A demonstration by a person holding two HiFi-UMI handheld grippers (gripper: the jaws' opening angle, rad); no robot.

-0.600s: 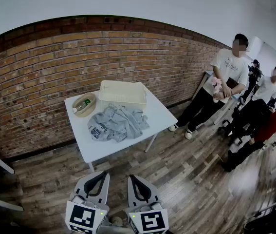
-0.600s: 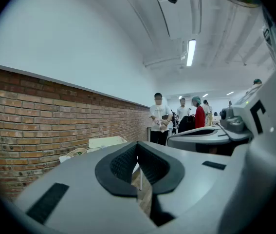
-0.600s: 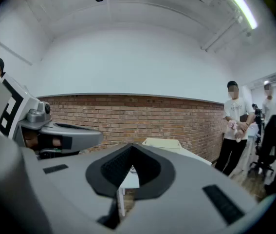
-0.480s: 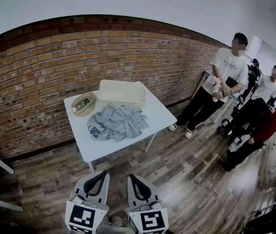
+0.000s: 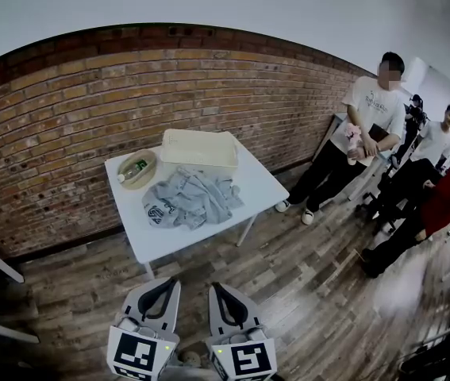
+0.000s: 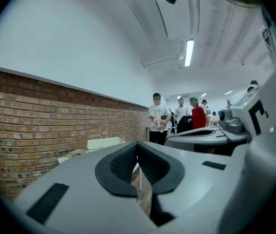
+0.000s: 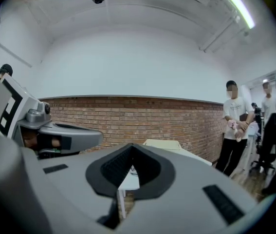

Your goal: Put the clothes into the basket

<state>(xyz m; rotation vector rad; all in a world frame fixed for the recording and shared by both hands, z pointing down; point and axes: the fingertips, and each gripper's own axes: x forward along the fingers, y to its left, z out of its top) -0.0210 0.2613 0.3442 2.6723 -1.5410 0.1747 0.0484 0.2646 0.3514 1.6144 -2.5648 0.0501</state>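
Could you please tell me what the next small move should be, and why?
Probably bring the left gripper and right gripper forward to the table: both are shut, empty and well short of it, while the grey clothes lie heaped on it, not yet in the white basket.

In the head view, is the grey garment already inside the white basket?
No: the grey garment lies crumpled on the white table, on the near side of the white basket.
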